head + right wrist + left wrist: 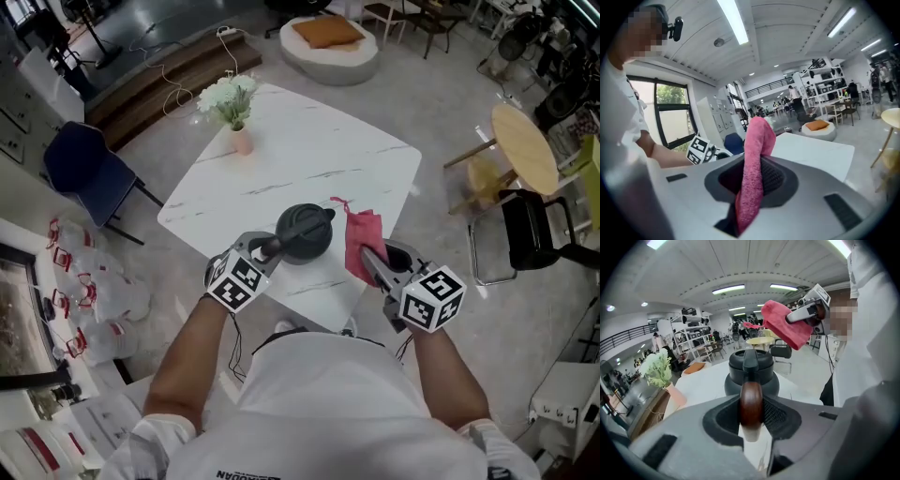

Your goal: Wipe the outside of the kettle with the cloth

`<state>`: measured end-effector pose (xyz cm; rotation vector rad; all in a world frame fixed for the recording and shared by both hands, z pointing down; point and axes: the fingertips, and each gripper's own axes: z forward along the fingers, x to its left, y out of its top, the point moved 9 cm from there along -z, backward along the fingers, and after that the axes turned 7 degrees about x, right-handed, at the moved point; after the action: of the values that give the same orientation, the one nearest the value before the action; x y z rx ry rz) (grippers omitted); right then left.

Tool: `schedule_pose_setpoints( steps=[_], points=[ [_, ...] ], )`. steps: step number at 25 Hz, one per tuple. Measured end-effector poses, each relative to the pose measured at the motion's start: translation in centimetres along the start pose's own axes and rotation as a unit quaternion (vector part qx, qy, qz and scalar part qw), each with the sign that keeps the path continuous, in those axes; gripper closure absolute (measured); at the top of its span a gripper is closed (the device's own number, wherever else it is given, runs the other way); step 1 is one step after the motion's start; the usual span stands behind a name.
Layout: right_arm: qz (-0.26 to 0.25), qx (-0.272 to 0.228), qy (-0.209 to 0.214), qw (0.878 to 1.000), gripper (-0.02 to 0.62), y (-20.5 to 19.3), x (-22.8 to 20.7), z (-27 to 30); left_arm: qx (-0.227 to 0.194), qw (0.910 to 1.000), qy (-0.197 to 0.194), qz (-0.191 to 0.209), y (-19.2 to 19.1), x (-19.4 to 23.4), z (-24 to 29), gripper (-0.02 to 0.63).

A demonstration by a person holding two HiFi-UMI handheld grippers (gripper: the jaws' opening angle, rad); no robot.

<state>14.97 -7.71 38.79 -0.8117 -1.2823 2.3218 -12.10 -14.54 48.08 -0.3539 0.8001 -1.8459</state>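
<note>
1. On the white marbled desk (309, 159), near its front edge, is one dark kettle (305, 232) with its lid on, so what it holds cannot be seen. It appears to rest on the desk top, though the head view does not settle this.
2. At the far left corner, one pink vase (241, 139) holds a bunch of white flowers (228, 97), well apart from the kettle.
3. Two grippers are in view. The left gripper (751, 416) is clenched on the kettle's brown wooden handle (751, 404), which stands upright between its pads.
4. The right gripper (752, 180) is clamped on the one pink cloth (753, 173). The cloth hangs folded over its jaws.
5. From the left gripper view, the cloth is held in the air above and to the right of the kettle, not touching it. No other thing lies between them.
6. Around the desk stand a blue chair (84, 173) at the left and a round wooden table (525, 145) with a black chair (534, 230) at the right. A round pouffe (330, 47) with an orange cushion lies beyond.
</note>
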Motion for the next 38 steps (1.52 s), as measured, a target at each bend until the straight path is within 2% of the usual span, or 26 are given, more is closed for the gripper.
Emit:
schedule_pose_setpoints(
  steps=[3, 6, 9, 11, 16, 19, 22, 28, 33, 38],
  points=[
    [-0.034, 0.031, 0.077, 0.996, 0.531, 1.6, 2.0, 2.9, -0.003, 0.9990, 0.028, -0.034, -0.9, -0.8, 0.0, 0.500],
    [-0.073, 0.073, 0.152, 0.983, 0.531, 2.8, 4.4, 6.3, -0.010, 0.9976, 0.041, -0.055, -1.5, -1.2, 0.1, 0.500],
    [-0.124, 0.123, 0.188, 0.966, 0.531, 3.0, 6.8, 10.2, -0.015, 0.9971, 0.051, -0.054, -2.0, -1.4, 0.0, 0.500],
    [-0.154, 0.156, 0.177, 0.960, 0.531, 2.8, 7.4, 12.5, -0.020, 0.9968, 0.059, -0.049, -2.2, -1.6, 0.0, 0.500],
    [-0.192, 0.197, 0.122, 0.954, 0.531, 2.5, 6.4, 15.2, -0.034, 0.9950, 0.086, -0.039, -2.6, -2.7, -0.1, 0.500],
    [-0.204, 0.190, 0.112, 0.954, 0.532, 2.6, 5.8, 15.3, -0.036, 0.9940, 0.094, -0.045, -2.7, -2.8, -0.2, 0.499],
    [-0.208, 0.174, 0.087, 0.958, 0.532, 2.9, 4.6, 15.2, -0.036, 0.9938, 0.096, -0.043, -2.8, -2.7, -0.2, 0.499],
    [-0.188, 0.170, 0.081, 0.964, 0.532, 3.2, 2.4, 15.0, -0.032, 0.9941, 0.099, -0.031, -2.7, -2.8, 0.0, 0.497],
    [-0.129, 0.156, 0.077, 0.976, 0.532, 3.4, 0.4, 14.6, -0.033, 0.9941, 0.099, -0.028, -2.4, -2.9, 0.0, 0.497],
    [-0.102, 0.139, 0.060, 0.983, 0.532, 3.5, -1.0, 14.2, -0.029, 0.9943, 0.099, -0.027, -2.6, -2.9, -0.1, 0.495]
  ],
)
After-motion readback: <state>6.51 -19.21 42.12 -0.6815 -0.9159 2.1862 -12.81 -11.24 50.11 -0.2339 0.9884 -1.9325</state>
